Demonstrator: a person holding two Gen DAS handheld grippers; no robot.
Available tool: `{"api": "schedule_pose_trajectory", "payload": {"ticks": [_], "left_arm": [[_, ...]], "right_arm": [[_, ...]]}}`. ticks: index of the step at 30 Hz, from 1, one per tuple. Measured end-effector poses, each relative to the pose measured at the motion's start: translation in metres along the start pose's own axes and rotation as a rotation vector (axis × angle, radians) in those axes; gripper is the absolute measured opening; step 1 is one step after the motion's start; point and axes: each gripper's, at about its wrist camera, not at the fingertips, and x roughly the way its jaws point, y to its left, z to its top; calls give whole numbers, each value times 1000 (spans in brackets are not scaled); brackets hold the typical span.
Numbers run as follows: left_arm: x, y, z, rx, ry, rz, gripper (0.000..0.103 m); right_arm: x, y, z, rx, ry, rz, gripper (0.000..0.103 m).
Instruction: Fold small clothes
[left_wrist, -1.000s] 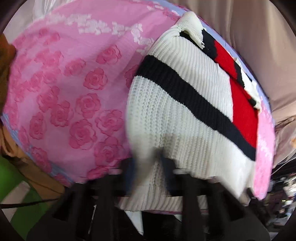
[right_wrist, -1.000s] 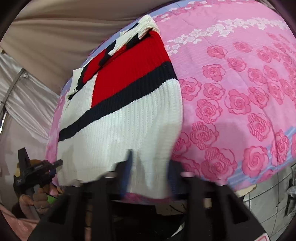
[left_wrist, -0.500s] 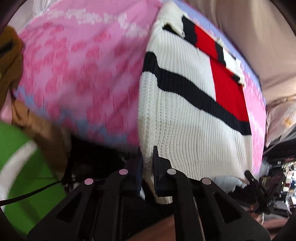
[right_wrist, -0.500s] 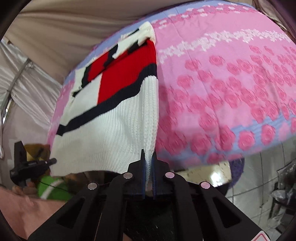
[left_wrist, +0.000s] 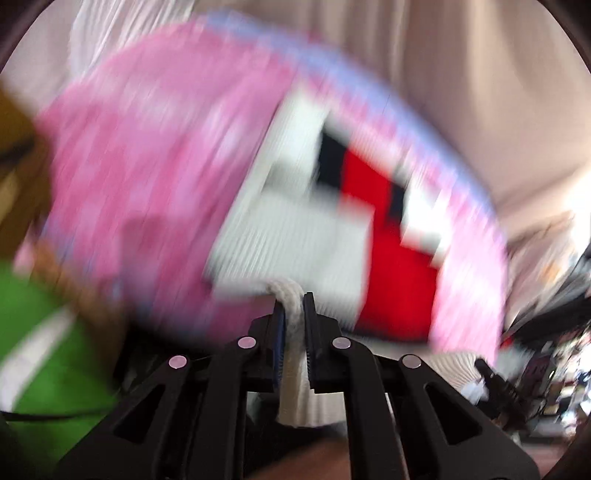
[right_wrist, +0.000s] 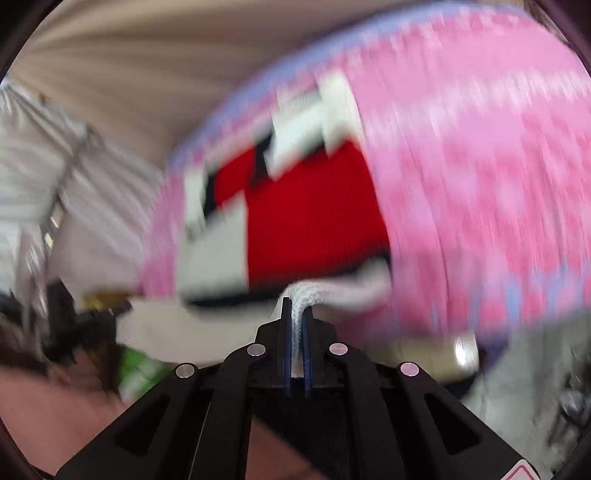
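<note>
Nearest, two black grippers each pinch white knit. The left gripper (left_wrist: 293, 306) is clamped on the sweater's (left_wrist: 295, 236) hem, and the right gripper (right_wrist: 296, 314) is clamped on another part of the same edge. The one sweater, white, red and black, lies on a pink bedspread (left_wrist: 147, 166) beyond. No writing is legible; motion blur smears the pattern and background.

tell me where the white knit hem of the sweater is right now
The white knit hem of the red, white and black knit sweater is pinched in both grippers, left gripper and right gripper, above the pink rose-print bedspread.
</note>
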Motion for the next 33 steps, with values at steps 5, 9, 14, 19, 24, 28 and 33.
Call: {"api": "schedule_pose_trajectory", "payload": {"ticks": [5, 9, 14, 19, 24, 28, 33], "left_arm": [[64, -42, 130, 59, -240, 35, 12], [157, -56, 191, 68, -222, 171, 26], [162, -28, 193, -30, -219, 135, 42], [150, -20, 175, 17, -238, 193, 61], [165, -42, 160, 141, -154, 142, 62], [164, -64, 137, 251, -172, 180, 80], [220, -59, 157, 243, -64, 262, 13]], "right_arm": [[82, 7, 120, -99, -223, -26, 5], [157, -4, 167, -97, -229, -184, 13], [153, -14, 148, -65, -218, -204, 44], [163, -23, 129, -115, -176, -269, 53], [188, -22, 145, -113, -141, -294, 53], [202, -21, 148, -134, -121, -298, 54], [221, -27, 162, -85, -61, -276, 7]]}}
